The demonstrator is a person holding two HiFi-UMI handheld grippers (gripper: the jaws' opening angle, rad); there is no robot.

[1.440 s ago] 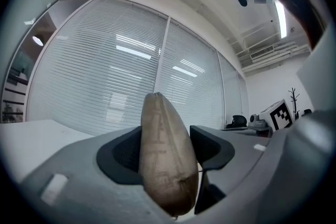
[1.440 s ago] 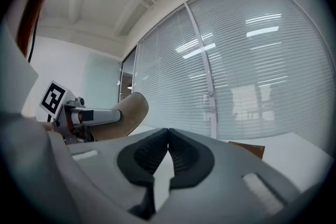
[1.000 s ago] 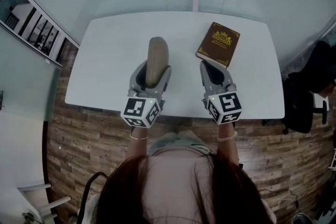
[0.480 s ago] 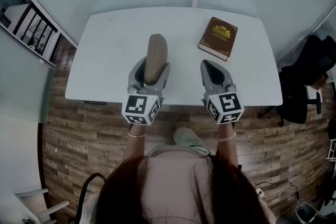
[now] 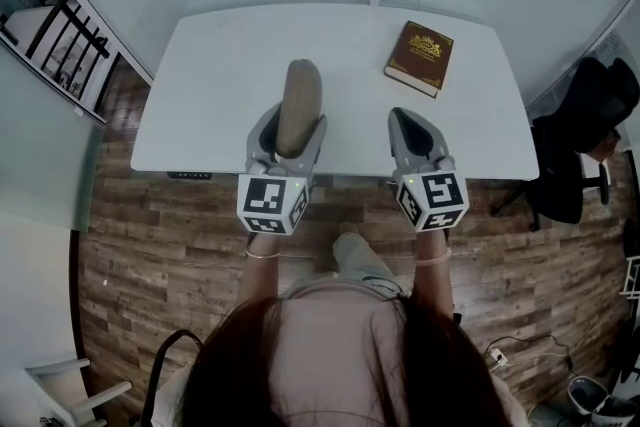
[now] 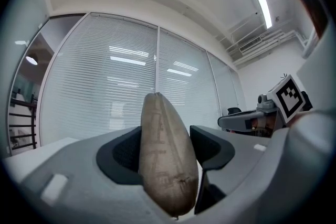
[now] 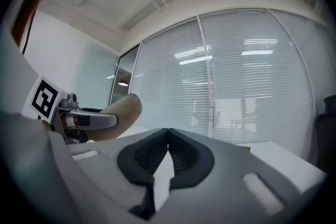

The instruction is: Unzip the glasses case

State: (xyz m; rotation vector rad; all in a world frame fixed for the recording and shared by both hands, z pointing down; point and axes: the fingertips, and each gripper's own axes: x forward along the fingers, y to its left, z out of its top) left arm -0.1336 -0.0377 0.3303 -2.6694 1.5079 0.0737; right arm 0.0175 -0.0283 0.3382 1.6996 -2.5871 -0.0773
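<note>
A tan, oblong glasses case [image 5: 298, 105] is held lengthwise in my left gripper [image 5: 288, 130], pointing away from me over the white table [image 5: 220, 65]. In the left gripper view the case [image 6: 165, 160] fills the gap between the two dark pads, which press on its sides. My right gripper [image 5: 412, 127] is beside it, to the right, shut with nothing in it; its pads [image 7: 181, 155] meet at the tips. From the right gripper view the case [image 7: 118, 113] shows at the left, above the left gripper's jaw.
A brown hardback book [image 5: 419, 58] with gold print lies on the table's far right part. A black office chair [image 5: 590, 150] stands to the right of the table. Wood floor lies under me, and blinds cover the glass wall behind the table.
Both grippers, the left one with the case, have drawn back toward me and the table's near edge. Neither gripper's jaws changed.
</note>
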